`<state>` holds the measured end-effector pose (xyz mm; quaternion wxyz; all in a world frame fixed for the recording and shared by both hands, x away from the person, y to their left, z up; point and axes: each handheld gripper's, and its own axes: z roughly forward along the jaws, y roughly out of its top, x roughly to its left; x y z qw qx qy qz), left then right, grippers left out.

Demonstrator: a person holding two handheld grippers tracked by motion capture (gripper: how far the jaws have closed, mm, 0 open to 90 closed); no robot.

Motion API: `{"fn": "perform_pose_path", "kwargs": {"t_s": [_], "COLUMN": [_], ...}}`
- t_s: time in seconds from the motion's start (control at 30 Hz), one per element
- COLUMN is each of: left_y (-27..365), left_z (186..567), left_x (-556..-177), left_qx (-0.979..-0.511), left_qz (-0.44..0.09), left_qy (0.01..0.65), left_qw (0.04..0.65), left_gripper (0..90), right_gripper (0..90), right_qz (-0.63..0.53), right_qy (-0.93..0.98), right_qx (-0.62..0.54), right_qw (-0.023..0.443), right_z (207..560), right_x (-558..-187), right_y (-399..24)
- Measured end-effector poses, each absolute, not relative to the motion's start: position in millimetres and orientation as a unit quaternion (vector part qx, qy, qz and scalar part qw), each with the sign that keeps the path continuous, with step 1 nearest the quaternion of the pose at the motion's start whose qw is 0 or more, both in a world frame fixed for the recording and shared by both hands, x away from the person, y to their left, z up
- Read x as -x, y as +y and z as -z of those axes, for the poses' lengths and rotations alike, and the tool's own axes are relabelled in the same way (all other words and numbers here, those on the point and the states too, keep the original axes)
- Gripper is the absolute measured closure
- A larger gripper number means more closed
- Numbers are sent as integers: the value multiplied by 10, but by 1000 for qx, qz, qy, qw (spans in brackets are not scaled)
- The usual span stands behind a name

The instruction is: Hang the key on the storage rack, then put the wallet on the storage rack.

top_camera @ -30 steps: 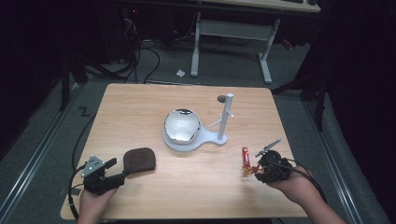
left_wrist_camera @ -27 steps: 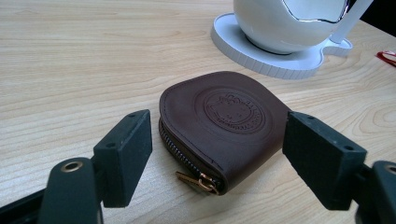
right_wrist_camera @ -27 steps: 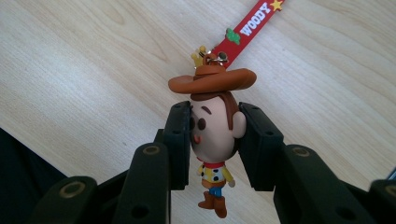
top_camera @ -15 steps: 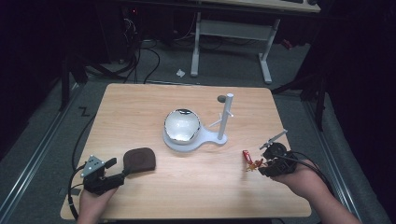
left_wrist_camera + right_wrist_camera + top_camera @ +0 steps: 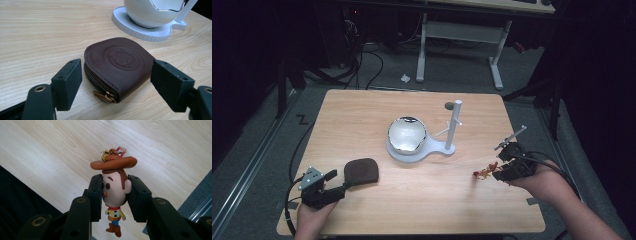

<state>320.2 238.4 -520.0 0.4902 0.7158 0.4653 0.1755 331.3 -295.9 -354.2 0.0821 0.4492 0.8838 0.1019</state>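
Since the earlier frame I am lifting the right gripper (image 5: 498, 170) off the counter (image 5: 362, 110), clamped on the cowboy figure keychain (image 5: 113, 192) by its head, long axis hanging downward. My left gripper (image 5: 116, 85) is waiting open around the brown zip pouch (image 5: 120, 67). The high view is showing the white hook stand (image 5: 452, 127) up-left of the figure.

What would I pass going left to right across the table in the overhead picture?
Left gripper → brown zip pouch → shiny bowl on its white stand → white post → cowboy figure → right gripper clamped on it.
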Motion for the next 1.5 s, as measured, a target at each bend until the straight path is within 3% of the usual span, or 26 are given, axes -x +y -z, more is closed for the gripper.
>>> {"fn": "perform_pose_path", "kwargs": {"t_s": [0.4, 1.5], "left_y": [2387, 2469], "left_z": [5202, 5213], "left_x": [-3208, -3166], "left_qx": [-715, -710], "left_qz": [-176, -173], "left_qy": [467, 471], "left_qw": [490, 494], "left_gripper": [255, 257], "right_gripper": [666, 666], "right_qz": [-113, -125], "right_qy": [883, 893], "right_qx": [-444, -414], "right_qw": [101, 121], "right_z": [3155, 2899], "right_x": [-3412, -3810], "right_y": [-2852, -2529]}}
